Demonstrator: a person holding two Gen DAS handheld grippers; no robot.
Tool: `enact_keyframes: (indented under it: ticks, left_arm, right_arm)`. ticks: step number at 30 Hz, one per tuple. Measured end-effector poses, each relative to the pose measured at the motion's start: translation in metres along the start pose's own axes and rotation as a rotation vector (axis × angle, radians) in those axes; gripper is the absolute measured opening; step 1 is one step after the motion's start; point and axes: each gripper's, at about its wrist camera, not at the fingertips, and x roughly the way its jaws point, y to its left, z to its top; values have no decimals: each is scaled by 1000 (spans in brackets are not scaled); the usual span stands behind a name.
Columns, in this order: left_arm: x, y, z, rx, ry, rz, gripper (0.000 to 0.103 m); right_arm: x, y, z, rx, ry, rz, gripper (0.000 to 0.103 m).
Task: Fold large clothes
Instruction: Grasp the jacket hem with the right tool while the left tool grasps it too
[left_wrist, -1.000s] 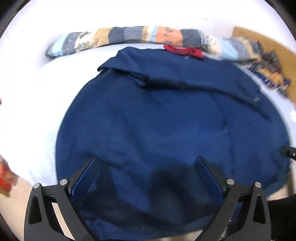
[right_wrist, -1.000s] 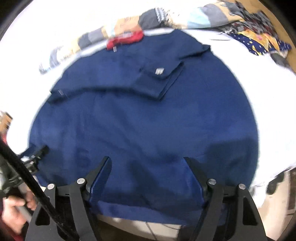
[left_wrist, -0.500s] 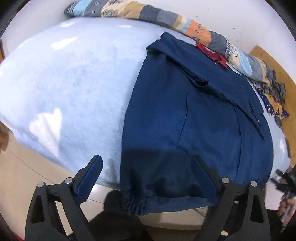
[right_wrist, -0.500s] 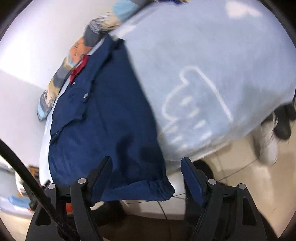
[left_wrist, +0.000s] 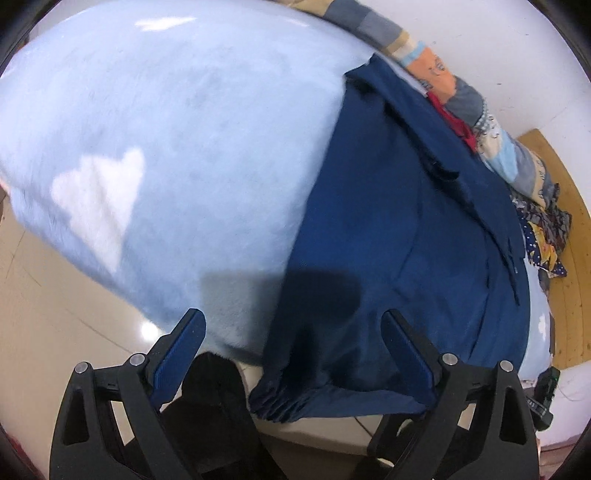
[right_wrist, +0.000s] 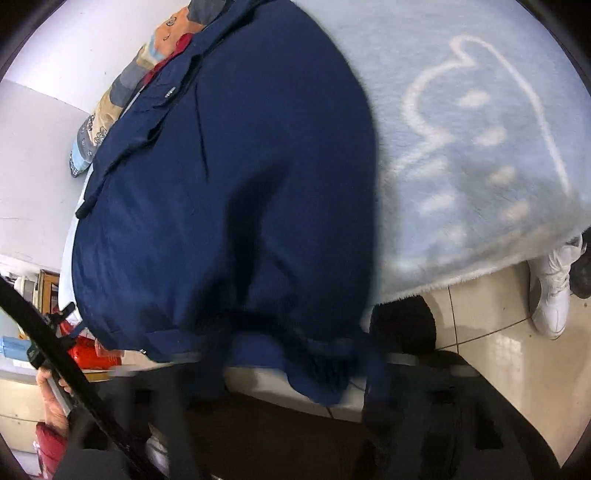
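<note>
A large navy blue jacket (left_wrist: 406, 229) lies spread on a light blue blanket (left_wrist: 166, 147), its gathered hem hanging over the bed's near edge. My left gripper (left_wrist: 293, 328) is open, its fingers on either side of the jacket's lower left corner. In the right wrist view the jacket (right_wrist: 221, 166) fills the left half and its lower right hem corner (right_wrist: 325, 365) hangs over the edge. My right gripper (right_wrist: 295, 369) is a dark motion blur at that corner; whether its jaws are open or shut does not show.
A rolled patchwork quilt (left_wrist: 461, 96) lies along the wall behind the jacket, with patterned clothes (left_wrist: 543, 236) beside it. White shoes (right_wrist: 554, 288) stand on the tiled floor (right_wrist: 509, 369) to the right. A red object (right_wrist: 88, 354) sits low at the left.
Both grippers have dropped lower and closer to the jacket's hem corners at the bed edge. The right wrist view has become strongly blurred.
</note>
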Motion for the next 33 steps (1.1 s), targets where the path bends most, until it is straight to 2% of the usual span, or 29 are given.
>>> enact_keyframes:
  ticks: [1, 2, 4, 6, 9, 12, 14, 16, 18, 21, 23, 25, 29, 32, 33]
  left_arm:
    - [1, 2, -2, -6, 5, 2, 95]
    - [1, 3, -2, -12, 9, 7, 95]
    - [2, 6, -4, -22, 14, 17, 95]
    - [5, 7, -8, -30, 31, 17, 95]
    - [11, 3, -10, -22, 58, -1, 95]
    - [15, -1, -16, 3, 73, 6, 95]
    - [21, -6, -18, 37, 97, 6, 82]
    - [25, -10, -23, 52, 115, 4, 62]
    - [28, -15, -25, 74, 122, -21, 51]
    - [26, -19, -25, 84, 118, -11, 48]
    - [24, -24, -27, 103, 118, 3, 43]
    - [22, -29, -28, 118, 112, 16, 33]
    - [17, -34, -34, 135, 91, 41, 32]
    - [20, -29, -32, 115, 84, 74, 46]
    - [22, -33, -32, 110, 90, 71, 55]
  right_arm:
    - [-3, 1, -2, 6, -5, 3, 21]
    - [-9, 3, -3, 7, -20, 15, 19]
    - [-22, 5, -7, 13, -57, 66, 17]
    - [-42, 9, -10, 23, -115, 178, 16]
    - [-58, 16, -12, 12, -163, 248, 16]
    - [-63, 22, -13, -10, -182, 264, 16]
    - [-62, 23, -11, -10, -185, 268, 16]
    - [-62, 21, -10, -5, -185, 268, 16]
    - [-62, 22, -10, -2, -183, 271, 16]
    - [-58, 24, -11, -9, -185, 264, 16]
    - [-57, 23, -10, -7, -186, 264, 16]
    - [-57, 23, -10, -13, -186, 259, 16]
    - [-56, 26, -11, -24, -183, 237, 16]
    - [-49, 25, -8, -17, -158, 202, 20]
    - [-46, 24, -7, -10, -148, 181, 20]
